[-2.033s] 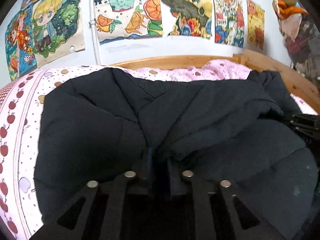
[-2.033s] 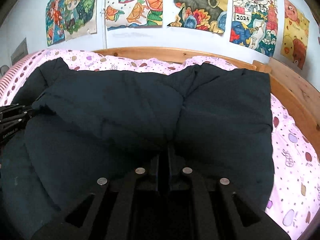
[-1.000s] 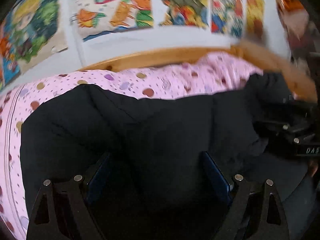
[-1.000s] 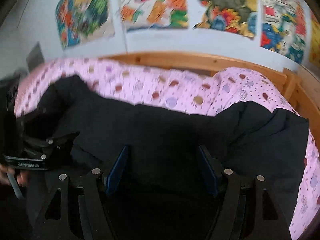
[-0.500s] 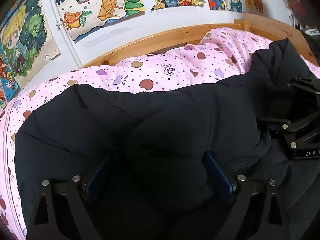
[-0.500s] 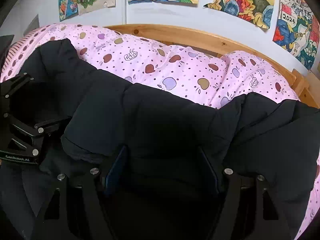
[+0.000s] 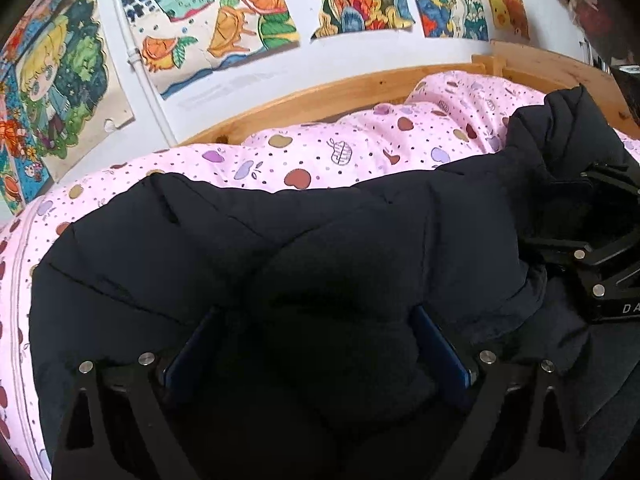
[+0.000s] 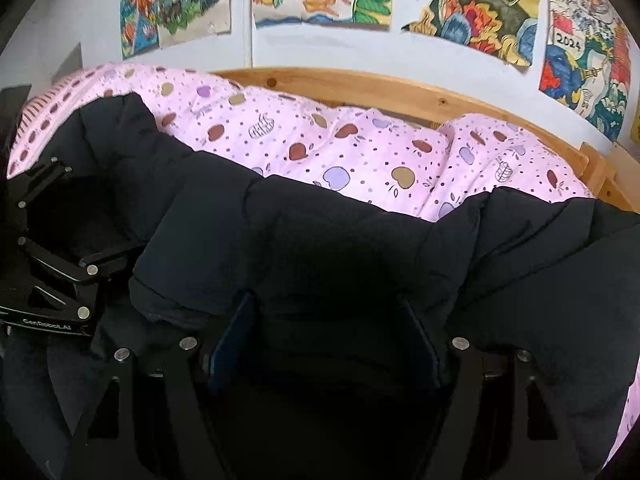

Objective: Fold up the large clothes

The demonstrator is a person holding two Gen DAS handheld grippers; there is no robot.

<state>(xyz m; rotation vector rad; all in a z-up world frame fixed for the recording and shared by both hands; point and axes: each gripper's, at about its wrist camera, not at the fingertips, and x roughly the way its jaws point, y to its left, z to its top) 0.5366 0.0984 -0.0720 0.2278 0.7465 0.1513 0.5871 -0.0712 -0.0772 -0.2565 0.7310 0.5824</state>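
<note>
A large black padded jacket point(image 7: 224, 256) lies folded across a pink apple-print duvet point(image 7: 340, 152); it also fills the right wrist view point(image 8: 352, 252). My left gripper point(image 7: 316, 344) is open, its blue-padded fingers point(image 7: 192, 344) wide apart with a thick bulge of jacket between them. My right gripper point(image 8: 324, 340) is open too, jacket fabric bulging between its fingers point(image 8: 232, 332). Each gripper shows in the other's view: the right one at the jacket's right end point(image 7: 592, 256), the left one at its left end point(image 8: 52, 264).
A wooden bed rail point(image 7: 320, 92) runs behind the duvet under a white wall with colourful posters point(image 7: 256, 8). The rail also bounds the bed at the right point(image 8: 600, 168). Bare pink duvet point(image 8: 320, 148) lies beyond the jacket.
Both grippers, shut on the jacket two seconds ago, have opened wide. The jacket's far half has been brought forward, so more pink duvet shows behind it. Little has moved in the last half second.
</note>
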